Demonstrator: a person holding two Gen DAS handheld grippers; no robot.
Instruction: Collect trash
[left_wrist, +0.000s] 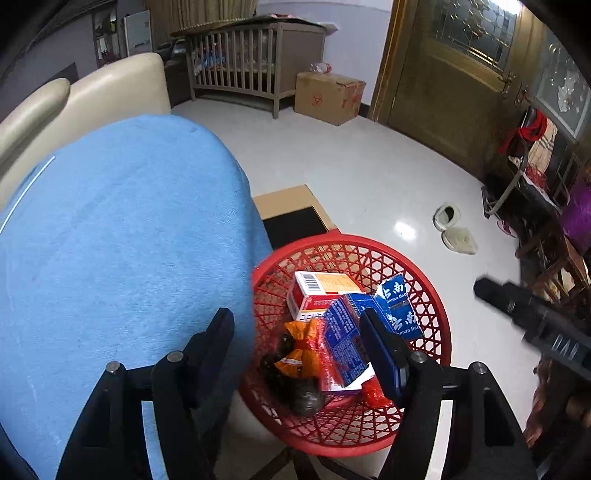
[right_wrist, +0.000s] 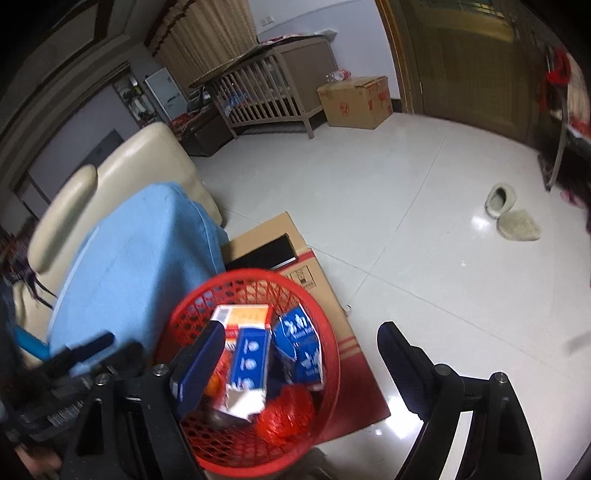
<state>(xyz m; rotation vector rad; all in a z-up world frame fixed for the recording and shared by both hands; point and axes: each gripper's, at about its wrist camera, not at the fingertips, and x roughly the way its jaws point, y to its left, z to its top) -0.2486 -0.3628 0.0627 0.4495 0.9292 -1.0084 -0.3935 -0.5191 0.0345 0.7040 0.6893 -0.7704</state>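
Note:
A red mesh basket (left_wrist: 436, 295) holds trash: a red and white box (left_wrist: 317, 291), blue cartons (left_wrist: 395, 310), an orange wrapper (left_wrist: 301, 350) and red plastic (left_wrist: 375, 395). My left gripper (left_wrist: 299, 347) is open and empty, over the basket's left edge. The right gripper (left_wrist: 532, 317) shows blurred at the right. In the right wrist view the basket (right_wrist: 325, 325) sits low left with the same box (right_wrist: 243, 317), cartons (right_wrist: 299, 347) and red plastic (right_wrist: 288, 417). My right gripper (right_wrist: 303, 354) is open and empty above its right side. The left gripper (right_wrist: 74, 362) shows blurred at the left.
A blue cloth-covered cushion (left_wrist: 122, 240) on a cream sofa (left_wrist: 110, 88) lies left of the basket. A flat cardboard box (right_wrist: 325, 306) lies under the basket. Slippers (right_wrist: 513, 218), a crib (right_wrist: 273, 92) and a cardboard box (right_wrist: 358, 99) stand on the white tile floor.

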